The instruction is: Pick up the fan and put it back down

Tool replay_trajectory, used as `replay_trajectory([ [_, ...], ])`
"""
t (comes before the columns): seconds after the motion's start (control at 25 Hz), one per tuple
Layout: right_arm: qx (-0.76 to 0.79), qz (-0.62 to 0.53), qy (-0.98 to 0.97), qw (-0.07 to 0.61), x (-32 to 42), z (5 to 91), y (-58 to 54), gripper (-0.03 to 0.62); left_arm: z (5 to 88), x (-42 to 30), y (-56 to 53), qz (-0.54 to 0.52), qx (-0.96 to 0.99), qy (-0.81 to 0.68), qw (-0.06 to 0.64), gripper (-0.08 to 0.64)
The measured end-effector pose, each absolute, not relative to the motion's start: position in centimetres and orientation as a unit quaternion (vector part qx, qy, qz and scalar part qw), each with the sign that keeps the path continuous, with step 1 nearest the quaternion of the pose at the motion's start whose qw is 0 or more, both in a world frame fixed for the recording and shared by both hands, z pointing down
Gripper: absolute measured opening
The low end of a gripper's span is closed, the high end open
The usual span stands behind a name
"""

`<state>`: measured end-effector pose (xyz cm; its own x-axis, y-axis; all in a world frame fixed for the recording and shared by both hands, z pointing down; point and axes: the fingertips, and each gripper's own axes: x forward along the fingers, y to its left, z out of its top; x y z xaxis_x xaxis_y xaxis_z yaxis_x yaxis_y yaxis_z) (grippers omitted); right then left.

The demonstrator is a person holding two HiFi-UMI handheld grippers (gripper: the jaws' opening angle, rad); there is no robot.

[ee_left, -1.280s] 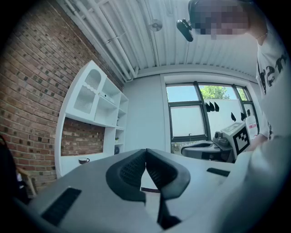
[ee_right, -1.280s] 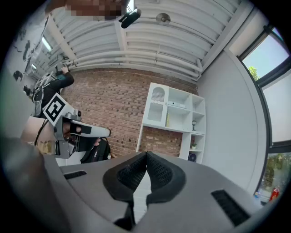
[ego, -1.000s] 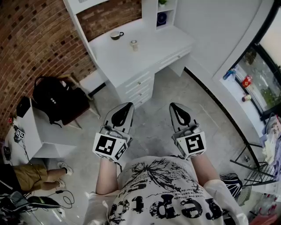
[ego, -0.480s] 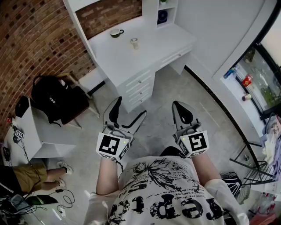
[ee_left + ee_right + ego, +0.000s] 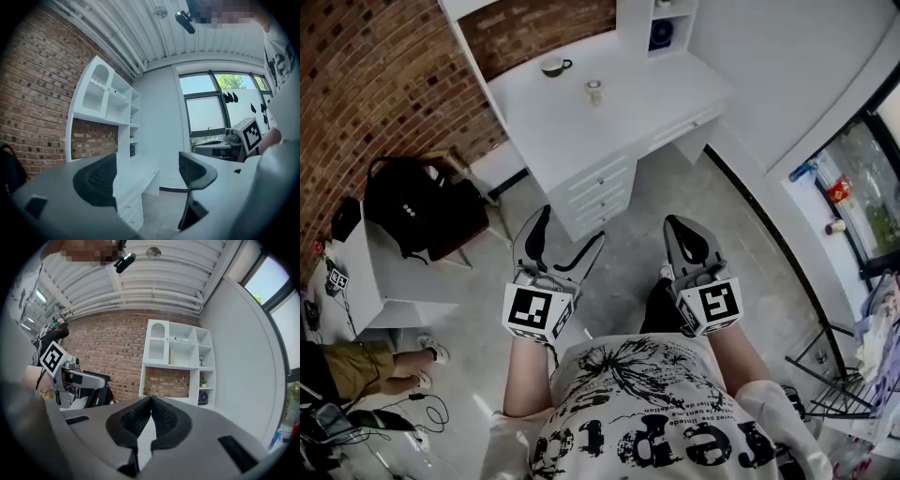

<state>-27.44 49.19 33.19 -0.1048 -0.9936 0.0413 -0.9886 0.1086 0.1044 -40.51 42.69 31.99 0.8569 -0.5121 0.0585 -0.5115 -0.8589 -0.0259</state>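
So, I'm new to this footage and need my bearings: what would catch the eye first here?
In the foreground, the left tool has its jaws opening with nothing between them, and the right tool is shut and empty. Ahead stands a white desk against a brick wall, with a small dark fan in a shelf nook at its back. A black backpack sits to the left.

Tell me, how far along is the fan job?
Nothing looks done yet. The fan sits untouched in the shelf cubby at the back of the white desk. Both tools are short of the desk: the left tool, jaws opening, is empty; the right tool is shut, empty. Reaching, lifting and setting down all remain.
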Motion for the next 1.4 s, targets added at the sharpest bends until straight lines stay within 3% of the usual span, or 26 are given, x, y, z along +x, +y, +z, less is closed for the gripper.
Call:
replay_trajectory([
  [0.76,0.551,-0.030,-0.833,0.045,-1.0,32.0,24.7,0.015,30.7,-14.5,22.2,-0.041,-0.911,0.411,0.009,0.397],
  [1.4,0.529,-0.014,-0.846,0.067,6.0,34.9,6.2,0.015,36.4,-8.0,3.1,-0.094,-0.889,0.444,-0.058,0.397],
])
